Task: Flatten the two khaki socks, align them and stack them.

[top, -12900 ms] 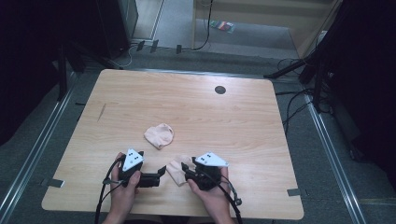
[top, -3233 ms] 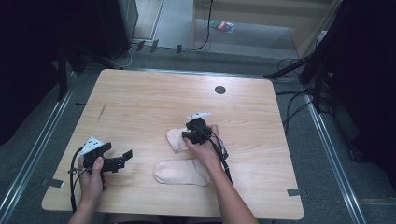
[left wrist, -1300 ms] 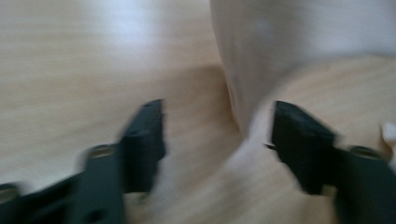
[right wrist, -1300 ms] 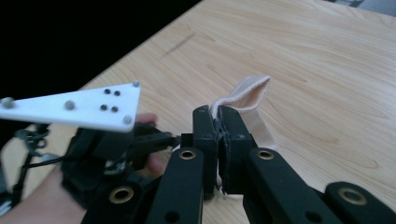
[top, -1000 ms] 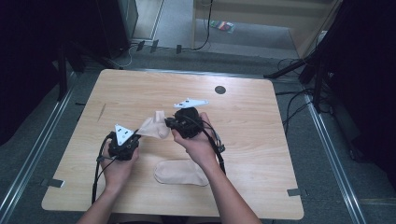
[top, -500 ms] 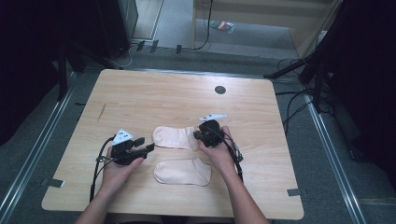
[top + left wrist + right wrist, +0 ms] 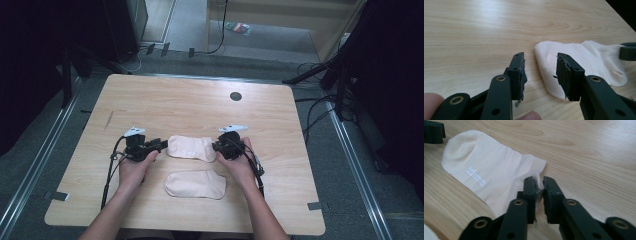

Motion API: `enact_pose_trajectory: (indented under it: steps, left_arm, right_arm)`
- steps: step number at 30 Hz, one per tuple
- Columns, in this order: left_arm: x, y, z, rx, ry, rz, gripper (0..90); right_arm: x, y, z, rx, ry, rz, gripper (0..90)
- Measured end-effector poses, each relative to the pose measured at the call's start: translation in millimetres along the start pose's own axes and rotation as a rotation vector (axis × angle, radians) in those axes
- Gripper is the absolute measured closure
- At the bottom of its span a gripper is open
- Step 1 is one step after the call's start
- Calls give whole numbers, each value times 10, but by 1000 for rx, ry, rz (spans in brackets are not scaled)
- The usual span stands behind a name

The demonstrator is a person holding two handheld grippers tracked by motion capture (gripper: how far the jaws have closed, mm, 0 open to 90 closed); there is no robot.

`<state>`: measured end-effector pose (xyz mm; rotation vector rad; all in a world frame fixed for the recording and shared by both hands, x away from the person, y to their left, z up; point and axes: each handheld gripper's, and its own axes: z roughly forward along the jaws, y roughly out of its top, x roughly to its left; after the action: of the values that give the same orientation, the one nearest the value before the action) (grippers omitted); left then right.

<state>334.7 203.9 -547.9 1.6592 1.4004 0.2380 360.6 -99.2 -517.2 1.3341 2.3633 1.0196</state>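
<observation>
Wooden table (image 7: 190, 100), grey carpeted floor (image 7: 260, 42)

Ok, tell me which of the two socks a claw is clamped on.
The far sock, between the two claws: the right claw pinches its edge. The near sock lies free, closer to the person.

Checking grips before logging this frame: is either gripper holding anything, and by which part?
The right gripper pinches the upper sock by its open cuff edge. The left gripper is open at the toe end, holding nothing.

Left hand-held gripper (image 7: 540, 75) has let go; upper sock (image 7: 189, 147) now lies flat.
</observation>
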Motion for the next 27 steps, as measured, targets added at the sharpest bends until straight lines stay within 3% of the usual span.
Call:
enact_pose_trajectory:
  steps: [2,6,9,11,12,16,27]
  left_arm:
    - [-30,25,43,20,24,13,622]
    - [-66,30,93,61,42,28,733]
    - [-88,17,93,88,45,45,819]
    - [-106,12,86,98,44,53,866]
    - [-116,11,80,99,44,58,877]
    - [-148,7,51,95,43,73,887]
    - [-291,7,-219,25,-5,100,892]
  right_arm:
    - [-22,-8,-6,-5,6,27,759]
    - [-55,-27,-14,-26,-29,96,680]
    - [-52,-52,27,-15,18,117,608]
    - [-35,-68,73,4,39,115,608]
    - [-28,-73,93,8,44,112,624]
    - [7,-81,107,3,18,104,858]
    - [47,-19,-168,-73,13,75,878]
